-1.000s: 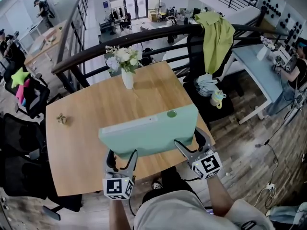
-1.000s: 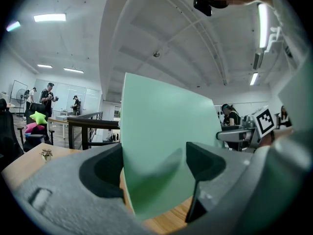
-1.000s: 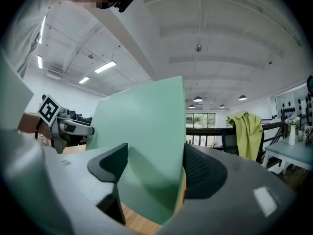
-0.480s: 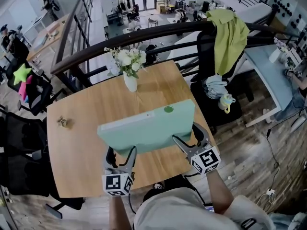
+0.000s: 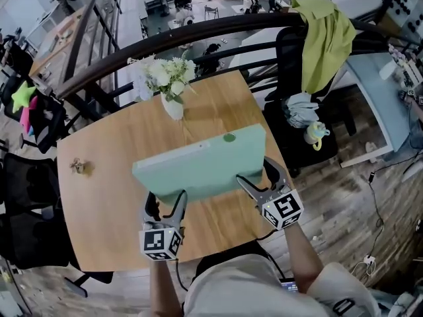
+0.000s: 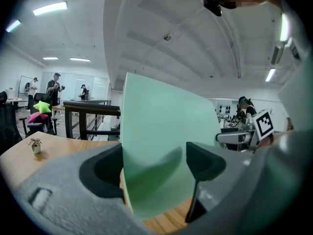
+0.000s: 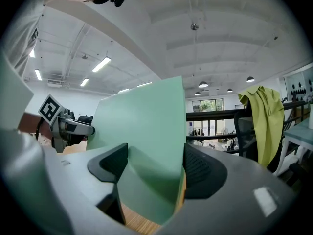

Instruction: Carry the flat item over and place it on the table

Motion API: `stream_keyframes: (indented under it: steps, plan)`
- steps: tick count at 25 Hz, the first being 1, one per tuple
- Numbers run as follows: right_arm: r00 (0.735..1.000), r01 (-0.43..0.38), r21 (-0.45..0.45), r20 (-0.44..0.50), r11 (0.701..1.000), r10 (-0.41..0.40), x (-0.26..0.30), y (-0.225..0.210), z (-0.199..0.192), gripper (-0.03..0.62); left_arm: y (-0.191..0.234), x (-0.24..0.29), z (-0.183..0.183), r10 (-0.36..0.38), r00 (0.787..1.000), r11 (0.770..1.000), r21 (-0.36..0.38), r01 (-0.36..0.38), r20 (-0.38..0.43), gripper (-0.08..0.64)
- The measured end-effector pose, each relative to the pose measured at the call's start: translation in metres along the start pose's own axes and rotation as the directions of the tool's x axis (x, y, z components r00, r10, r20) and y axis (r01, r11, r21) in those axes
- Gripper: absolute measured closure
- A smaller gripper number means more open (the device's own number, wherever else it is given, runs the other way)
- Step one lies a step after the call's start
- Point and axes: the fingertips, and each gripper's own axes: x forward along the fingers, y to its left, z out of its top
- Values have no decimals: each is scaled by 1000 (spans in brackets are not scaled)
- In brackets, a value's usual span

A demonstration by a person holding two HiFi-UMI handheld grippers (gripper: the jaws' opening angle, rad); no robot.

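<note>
The wooden tabletop point(image 5: 99, 203) fills the middle of the head view, with a dark railing along its far edge. Over its near half a person holds a mint-green flat board point(image 5: 205, 167), tilted with its broad face up and towards them, not lying flat on the wood. To the right, just beside the tabletop, a black chair point(image 5: 285, 58) has a yellow-green cloth point(image 5: 325, 35) draped over its back. A white vase of pale flowers point(image 5: 170, 88) stands upright near the far edge, beyond the board and apart from it. The left gripper point(image 5: 165, 207) is clamped on the board's near left corner and the right gripper point(image 5: 261, 183) on its near right corner, each with the panel pinched between its jaws. A small tan object point(image 5: 78, 166) sits alone near the left edge.
</note>
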Motion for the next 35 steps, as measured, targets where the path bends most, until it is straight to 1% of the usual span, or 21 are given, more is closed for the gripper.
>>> stream_keyframes:
  steps: [10, 15, 25, 30, 35]
  plan:
    - [998, -5, 49, -60, 999, 8, 32, -24, -33, 229, 11, 41, -24, 1, 998, 1000, -22, -2, -60, 150]
    - [996, -9, 46, -91, 999, 13, 47, -33, -46, 229, 18, 59, -39, 9, 996, 998, -56, -14, -86, 150]
    - [989, -19, 46, -142, 999, 25, 76, -56, -67, 230, 27, 93, -62, 9, 990, 995, -93, -22, -138, 150]
    - [984, -17, 55, -176, 998, 26, 86, -65, -83, 229, 31, 110, -78, 0, 986, 988, -153, -26, -167, 150]
    - [978, -15, 66, -206, 998, 28, 94, -72, -96, 229, 33, 121, -88, 2, 982, 987, -157, -33, -191, 150]
